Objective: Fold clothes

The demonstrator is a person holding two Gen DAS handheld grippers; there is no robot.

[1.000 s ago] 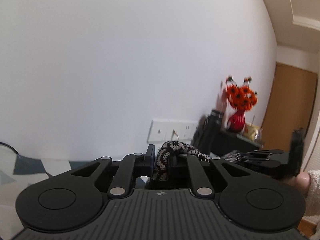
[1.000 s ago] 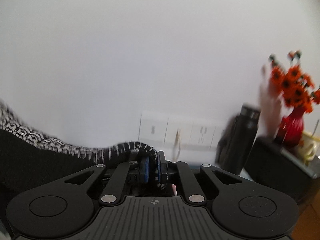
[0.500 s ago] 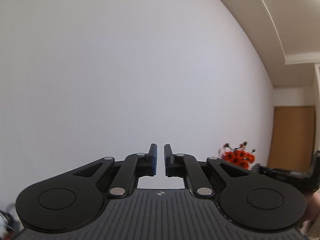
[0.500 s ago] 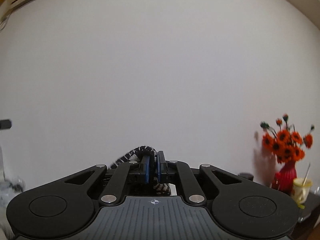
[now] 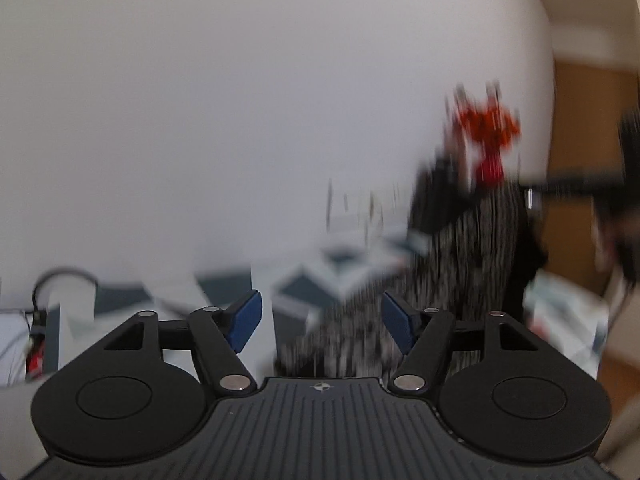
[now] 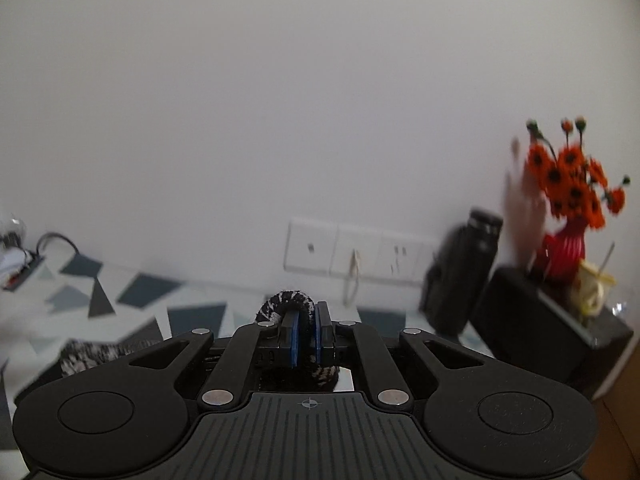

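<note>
- Where the right wrist view looks along the right claw [image 6: 306, 334], its blue pads are closed tight on a rolled edge of the knit garment [image 6: 288, 306], which arches up over the left pad in a thick, cord-like bunch.
- Black and white yarn gives the fabric a speckled, patterned look; a further bit of it shows low on the left behind the claw's body, lying on the bench [image 6: 80, 300].
- The bench top is pale with dark grey and black triangles.
- In the left wrist view the left claw [image 5: 322, 320] stands wide open with nothing between its pads [image 5: 248, 318].
- That view is heavily motion-blurred: the garment [image 5: 480, 260] reads as a dark striped mass hanging down to the right of centre and reaching in front of the claw's right pad; whether it touches the pad cannot be told.
- Against the white wall sit a row of wall sockets [image 6: 356, 250], a black bottle [image 6: 464, 268], and a red vase [image 6: 566, 252] of orange flowers.
</note>
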